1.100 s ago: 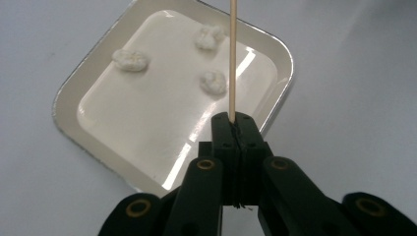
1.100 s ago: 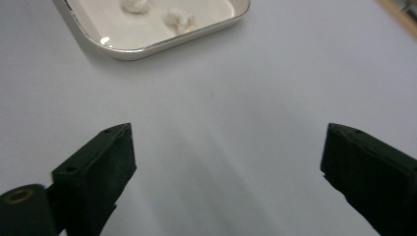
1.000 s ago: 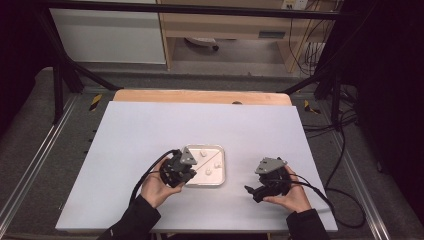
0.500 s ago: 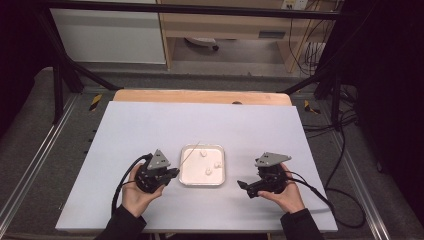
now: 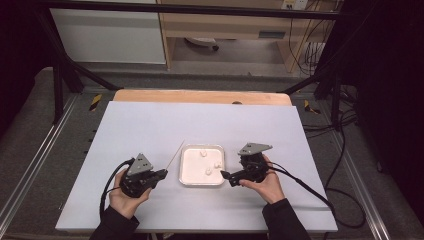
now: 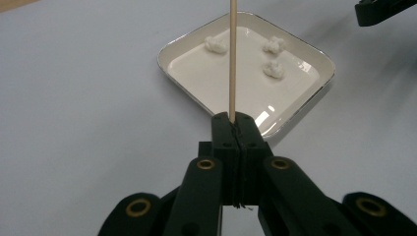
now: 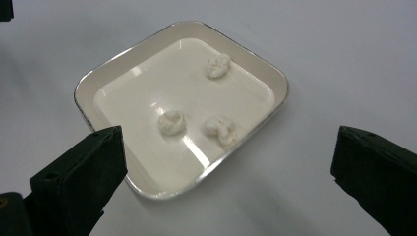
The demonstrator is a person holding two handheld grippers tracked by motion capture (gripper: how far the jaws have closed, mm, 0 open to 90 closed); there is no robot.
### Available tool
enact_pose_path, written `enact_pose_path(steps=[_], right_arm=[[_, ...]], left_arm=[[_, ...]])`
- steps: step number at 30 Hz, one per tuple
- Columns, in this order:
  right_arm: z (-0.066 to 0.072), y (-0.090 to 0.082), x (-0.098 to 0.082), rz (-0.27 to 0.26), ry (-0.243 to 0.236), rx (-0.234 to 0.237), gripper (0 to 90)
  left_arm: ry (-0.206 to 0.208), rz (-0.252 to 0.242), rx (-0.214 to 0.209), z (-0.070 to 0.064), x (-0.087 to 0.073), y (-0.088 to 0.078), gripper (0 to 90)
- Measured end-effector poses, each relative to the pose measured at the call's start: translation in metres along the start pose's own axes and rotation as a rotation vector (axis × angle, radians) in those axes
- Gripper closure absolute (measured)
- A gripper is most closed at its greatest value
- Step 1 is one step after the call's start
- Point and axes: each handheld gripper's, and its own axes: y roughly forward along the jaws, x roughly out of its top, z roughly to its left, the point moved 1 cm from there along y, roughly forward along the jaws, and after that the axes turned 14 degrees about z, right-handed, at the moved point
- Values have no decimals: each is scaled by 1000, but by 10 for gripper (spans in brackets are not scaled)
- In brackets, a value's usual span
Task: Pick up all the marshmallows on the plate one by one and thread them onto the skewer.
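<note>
three white lumps (image 7: 169, 123) lie in a tray (image 5: 186, 179) near the bench's (image 5: 150, 125) front edge. left gripper (image 5: 162, 173), jaws clamped on a skewer (image 6: 231, 59), aims it trayward, likely for spearing; right gripper (image 5: 225, 175) waits opposite, jaws wide and empty.

A pale surface (image 5: 150, 130) with a wooden edge (image 5: 200, 96) sits on grey floor (image 5: 30, 150); wooden shelving (image 5: 225, 25) at twelve o'clock, cables (image 5: 345, 150) at three.
</note>
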Motion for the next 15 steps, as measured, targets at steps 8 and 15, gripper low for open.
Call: enact_pose_path(steps=[8,15], right_arm=[[10,23,22,15,-22,17,50],[22,41,31,48,-75,53,202]], left_arm=[[-8,-17,4,3,-2,-3,889],[-7,-16,3,2,-2,-2,889]])
